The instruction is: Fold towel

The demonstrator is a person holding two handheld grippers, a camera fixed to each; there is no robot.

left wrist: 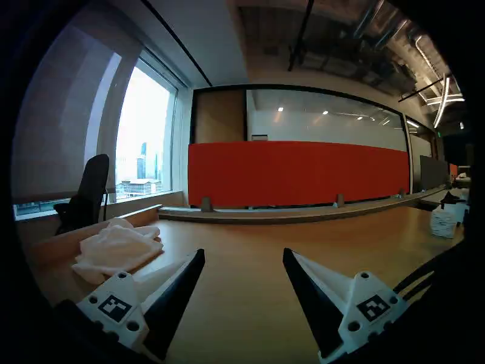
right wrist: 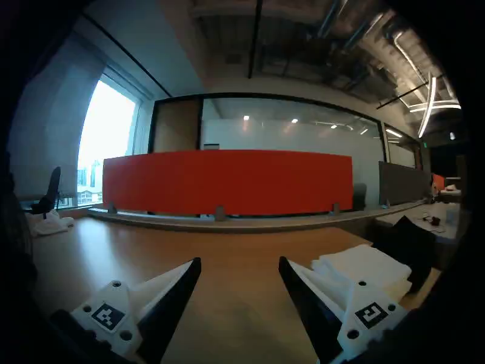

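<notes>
White crumpled towel [left wrist: 118, 249] lies on wooden desk [left wrist: 254, 239], nine o'clock of left gripper [left wrist: 244, 258]. Both it and right gripper [right wrist: 239, 264] are spread-fingered, grasping nothing

Desk: long wooden desk top [left wrist: 254, 255], running toward 12 o'clock;
Divider: red panel [left wrist: 297, 173] on its far edge, 12 o'clock;
Window: tall window [left wrist: 142, 145], bright daylight, 10 o'clock;
Chair: black office chair [left wrist: 88, 194], 9 o'clock;
Ceiling: exposed pipes [left wrist: 388, 36]; strip lights [left wrist: 445, 94], 2 o'clock

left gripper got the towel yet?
No: the left gripper is open over the table, and the crumpled towel lies apart, off to its left.
</notes>
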